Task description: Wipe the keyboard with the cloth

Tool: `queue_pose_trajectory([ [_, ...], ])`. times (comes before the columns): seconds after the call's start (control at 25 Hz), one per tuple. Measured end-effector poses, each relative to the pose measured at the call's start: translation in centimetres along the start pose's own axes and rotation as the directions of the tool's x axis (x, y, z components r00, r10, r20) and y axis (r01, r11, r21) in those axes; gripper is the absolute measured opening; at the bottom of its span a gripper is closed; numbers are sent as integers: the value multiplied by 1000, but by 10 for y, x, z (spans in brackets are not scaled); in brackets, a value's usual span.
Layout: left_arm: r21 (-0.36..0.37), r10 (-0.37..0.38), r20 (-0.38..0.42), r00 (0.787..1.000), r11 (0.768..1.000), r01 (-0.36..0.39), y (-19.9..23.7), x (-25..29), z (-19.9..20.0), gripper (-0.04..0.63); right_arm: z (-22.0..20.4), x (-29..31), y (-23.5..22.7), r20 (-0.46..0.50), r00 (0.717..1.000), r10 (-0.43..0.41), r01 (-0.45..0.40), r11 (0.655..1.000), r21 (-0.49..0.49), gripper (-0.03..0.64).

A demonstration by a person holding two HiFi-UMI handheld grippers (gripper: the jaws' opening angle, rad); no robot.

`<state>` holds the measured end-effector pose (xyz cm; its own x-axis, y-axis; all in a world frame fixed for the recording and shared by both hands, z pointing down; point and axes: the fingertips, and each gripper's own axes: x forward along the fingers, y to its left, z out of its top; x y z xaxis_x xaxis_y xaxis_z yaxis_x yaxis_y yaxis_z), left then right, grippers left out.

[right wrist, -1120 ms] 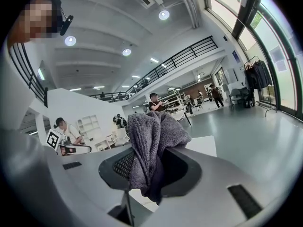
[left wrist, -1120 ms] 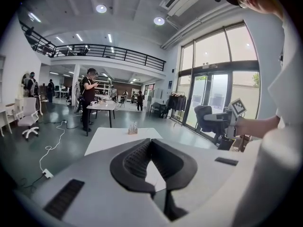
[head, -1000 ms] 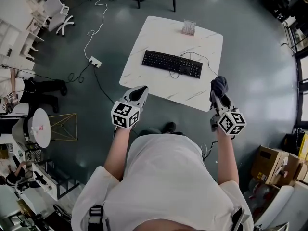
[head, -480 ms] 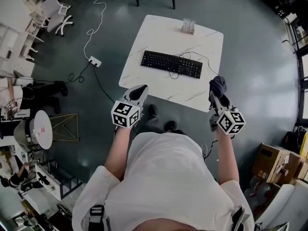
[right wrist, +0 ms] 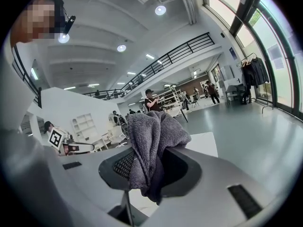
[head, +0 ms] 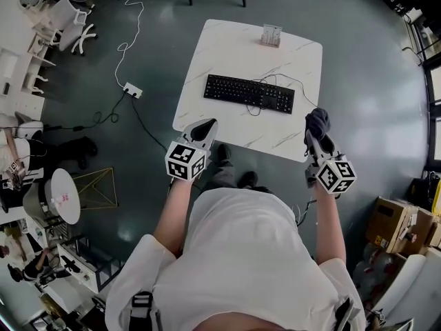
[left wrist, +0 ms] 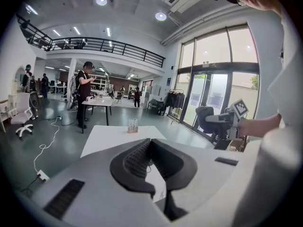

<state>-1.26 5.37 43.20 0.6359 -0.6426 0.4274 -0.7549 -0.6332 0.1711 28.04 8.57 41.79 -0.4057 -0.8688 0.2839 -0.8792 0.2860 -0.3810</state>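
Spreading around the table on every side is a grey-green floor (head: 372,102). It is open to the right and past the far edge. To the left a white cable runs to a power strip (head: 133,89). Cardboard boxes (head: 393,229) sit well off to the lower right.

The white marble-patterned table (head: 220,54) stands slightly turned, with rounded corners. Its near edge runs between the two grippers, and the person's feet are just below that edge.

The black keyboard (head: 249,93) lies across the middle of the top, roughly parallel to the near edge. Bare surface shows in front of it and behind it, and its thin cable (head: 279,80) loops on the far side.

The left gripper (head: 206,125) reaches over the near left corner. Its jaws are pressed together with nothing between them. The right gripper (head: 314,136) is at the near right corner with its jaws clamped on the grey cloth (head: 317,121). In the right gripper view the cloth (right wrist: 152,135) bunches above the jaws and hangs down between them. In the head view it overlaps the table's right edge, apart from the keyboard.

A small clear holder (head: 271,36) stands near the far edge.
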Motion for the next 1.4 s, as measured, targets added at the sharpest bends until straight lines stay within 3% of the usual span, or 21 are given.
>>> queue_pose_trajectory([
  [0.44, -14, -51, -31, 998, 999, 50, 60, 24, -4, 8, -12, 38, 3, -8, 997, -77, 77, 997, 28, 132],
  [0.92, -98, -78, -89, 993, 993, 69, 134, 63, -33, 8, -42, 81, -1, -83, 985, -149, 153, 987, 44, 131],
  [1.4, -151, -155, -233, 960, 981, 121, 188, 104, -102, 9, -72, 124, -17, -171, 957, -236, 251, 965, 76, 132],
])
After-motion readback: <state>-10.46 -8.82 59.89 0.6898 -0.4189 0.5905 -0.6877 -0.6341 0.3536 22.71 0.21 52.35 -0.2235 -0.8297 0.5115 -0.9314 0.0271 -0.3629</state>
